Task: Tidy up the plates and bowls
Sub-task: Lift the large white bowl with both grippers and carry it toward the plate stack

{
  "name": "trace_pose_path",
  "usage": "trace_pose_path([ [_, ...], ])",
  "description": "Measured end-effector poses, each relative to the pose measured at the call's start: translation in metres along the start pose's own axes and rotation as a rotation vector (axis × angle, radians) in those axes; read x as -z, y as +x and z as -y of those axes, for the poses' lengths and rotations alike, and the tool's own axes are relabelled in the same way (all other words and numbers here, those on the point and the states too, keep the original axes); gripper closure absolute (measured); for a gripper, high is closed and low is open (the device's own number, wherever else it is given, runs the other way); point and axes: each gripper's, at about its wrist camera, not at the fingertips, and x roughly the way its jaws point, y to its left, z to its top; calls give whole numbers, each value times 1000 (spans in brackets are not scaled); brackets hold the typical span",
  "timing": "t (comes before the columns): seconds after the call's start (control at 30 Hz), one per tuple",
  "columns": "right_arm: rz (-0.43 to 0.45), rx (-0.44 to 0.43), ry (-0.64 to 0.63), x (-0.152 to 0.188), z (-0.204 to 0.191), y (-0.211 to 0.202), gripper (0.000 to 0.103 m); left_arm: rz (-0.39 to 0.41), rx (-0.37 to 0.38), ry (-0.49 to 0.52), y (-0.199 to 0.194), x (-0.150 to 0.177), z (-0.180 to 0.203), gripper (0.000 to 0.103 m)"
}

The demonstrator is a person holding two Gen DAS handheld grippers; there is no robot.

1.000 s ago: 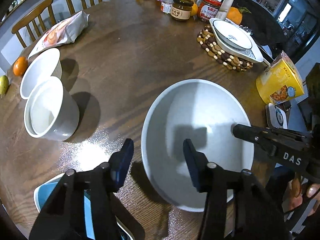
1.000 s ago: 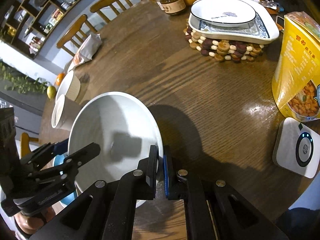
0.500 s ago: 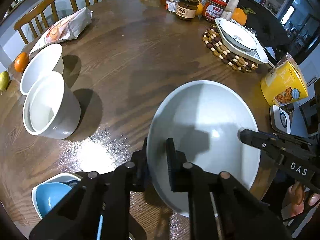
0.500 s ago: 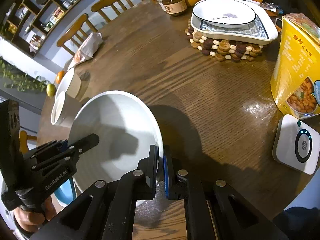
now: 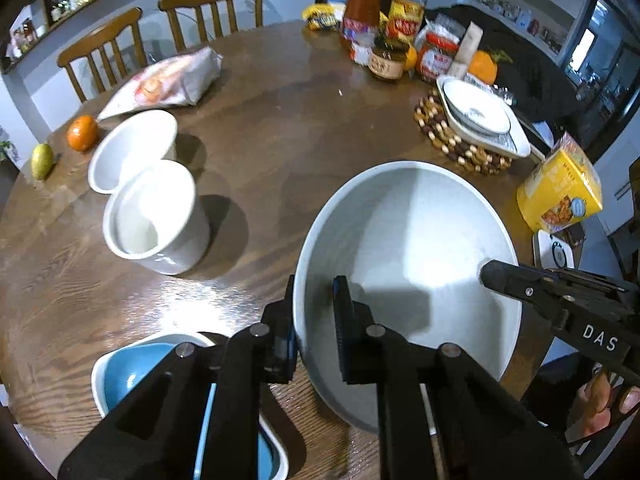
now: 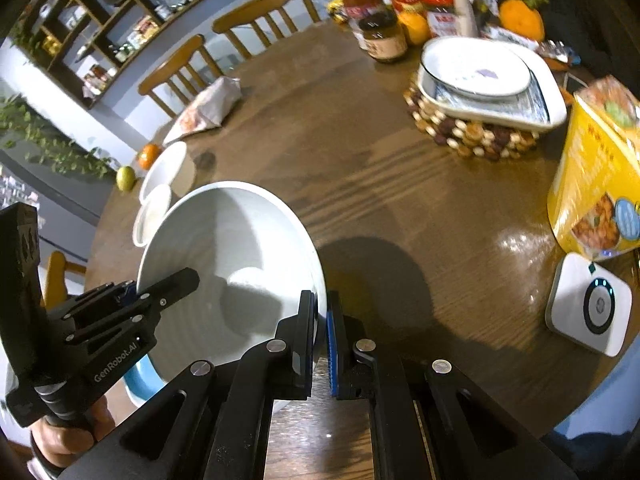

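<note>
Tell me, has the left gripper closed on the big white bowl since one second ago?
Yes. The left gripper, open astride the rim then, now clamps the big white bowl at its rim.

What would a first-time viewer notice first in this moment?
The large white bowl fills the near table edge, pinched at opposite rims by the left claw and right claw. Two smaller white bowls sit to its left, and stacked dishes rest on a beaded trivet far right.
</note>
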Motion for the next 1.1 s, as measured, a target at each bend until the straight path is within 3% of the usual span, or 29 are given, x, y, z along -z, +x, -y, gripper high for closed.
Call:
trace_pose_path([
  [0.4,16,-70,-109,0,-42,-13,97,89,-80,-79,-43,18,-22,89],
  [1.1,-44,-159,-264,21,-100,-7,97,103,-175,-222,-80,70,-62,87],
])
